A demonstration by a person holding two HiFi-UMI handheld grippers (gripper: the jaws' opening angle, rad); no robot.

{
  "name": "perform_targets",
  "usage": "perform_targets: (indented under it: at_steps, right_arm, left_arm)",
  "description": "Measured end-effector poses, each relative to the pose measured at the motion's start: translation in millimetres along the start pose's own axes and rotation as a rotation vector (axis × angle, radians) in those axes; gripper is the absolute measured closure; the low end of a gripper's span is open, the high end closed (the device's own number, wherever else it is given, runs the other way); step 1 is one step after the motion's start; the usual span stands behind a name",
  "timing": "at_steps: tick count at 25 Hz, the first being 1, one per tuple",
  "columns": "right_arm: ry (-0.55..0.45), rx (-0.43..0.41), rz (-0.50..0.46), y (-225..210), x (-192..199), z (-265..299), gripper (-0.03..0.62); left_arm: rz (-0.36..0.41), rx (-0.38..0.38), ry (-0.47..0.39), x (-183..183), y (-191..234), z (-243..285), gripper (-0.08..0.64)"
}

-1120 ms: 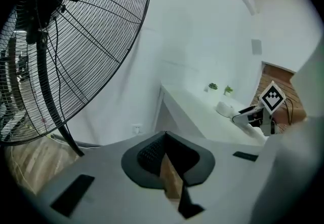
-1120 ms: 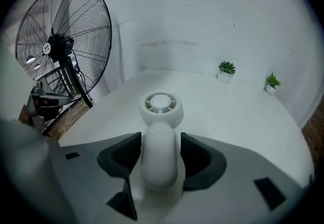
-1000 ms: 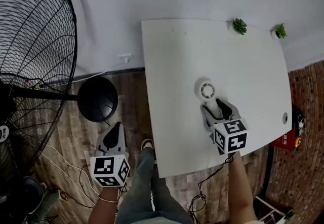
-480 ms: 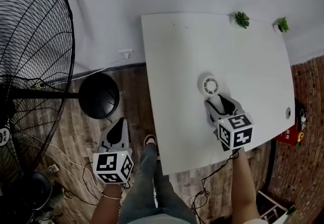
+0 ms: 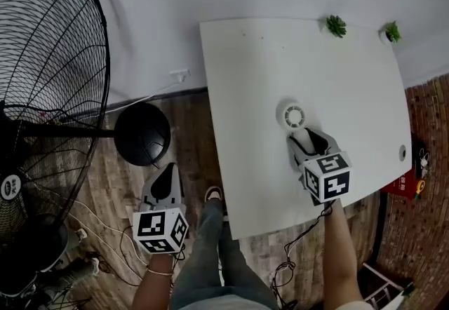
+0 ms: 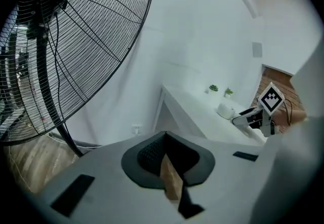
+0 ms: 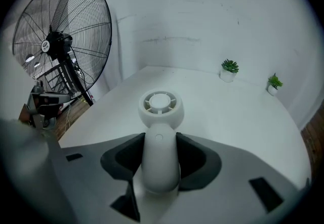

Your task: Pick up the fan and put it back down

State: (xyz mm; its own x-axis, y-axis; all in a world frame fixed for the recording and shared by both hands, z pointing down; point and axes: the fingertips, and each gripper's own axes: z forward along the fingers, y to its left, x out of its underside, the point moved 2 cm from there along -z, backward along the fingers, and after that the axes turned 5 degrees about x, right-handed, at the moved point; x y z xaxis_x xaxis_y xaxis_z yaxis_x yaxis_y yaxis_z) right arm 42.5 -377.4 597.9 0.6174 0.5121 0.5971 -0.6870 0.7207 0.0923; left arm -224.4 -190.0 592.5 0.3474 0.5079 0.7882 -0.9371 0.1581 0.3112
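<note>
A small white hand-held fan (image 5: 293,116) is over the middle of the white table (image 5: 245,70), its round head pointing away from me. My right gripper (image 5: 309,139) is shut on the fan's handle, and its dark pads press both sides of the handle (image 7: 160,154). The fan's head (image 7: 160,108) sticks out past the jaws. I cannot tell whether the fan rests on the table or hangs just above it. My left gripper (image 5: 164,174) is held over the wooden floor left of the table, shut with nothing in it (image 6: 164,139).
A large black standing fan (image 5: 49,77) fills the left side, and its round base (image 5: 142,135) stands on the floor near the table's left edge. Two small potted plants (image 5: 336,25) (image 5: 391,32) stand at the table's far edge. Cables lie on the floor.
Only the head view has shifted slightly. The right gripper stays shut on the fan's handle at about the same spot on the table, and the left gripper has hardly moved.
</note>
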Motion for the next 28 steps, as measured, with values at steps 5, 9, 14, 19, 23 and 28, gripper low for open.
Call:
perform_targets:
  at_steps: [5,9,14,19,23,28]
  right_arm:
    - [-0.017,0.019,0.034,1.9,-0.8,-9.1,0.405]
    - [-0.066,0.06,0.05,-1.8,-9.1,-28.7,0.405]
    - [-0.147,0.116,0.072,-7.0,-27.3,-68.6,0.405]
    - [-0.259,0.175,0.107,-9.5,-51.3,-127.1,0.405]
    - [-0.361,0.227,0.144,-12.4,-69.2,-181.4,0.405]
    - [-0.512,0.367,0.205,-16.7,-82.7,-262.6,0.405]
  left_arm:
    - [0.007,-0.006,-0.005,-3.6,2.1,-7.8,0.549]
    - [0.023,0.004,-0.029,-14.8,-1.2,-13.0,0.549]
    - [0.039,0.032,-0.067,-36.4,-15.6,-21.3,0.549]
    - [0.083,0.082,-0.132,-71.0,-42.1,-33.2,0.549]
    - [0.127,0.133,-0.205,-109.4,-71.7,-46.4,0.549]
    - [0.197,0.217,-0.319,-168.3,-123.3,-70.7,0.549]
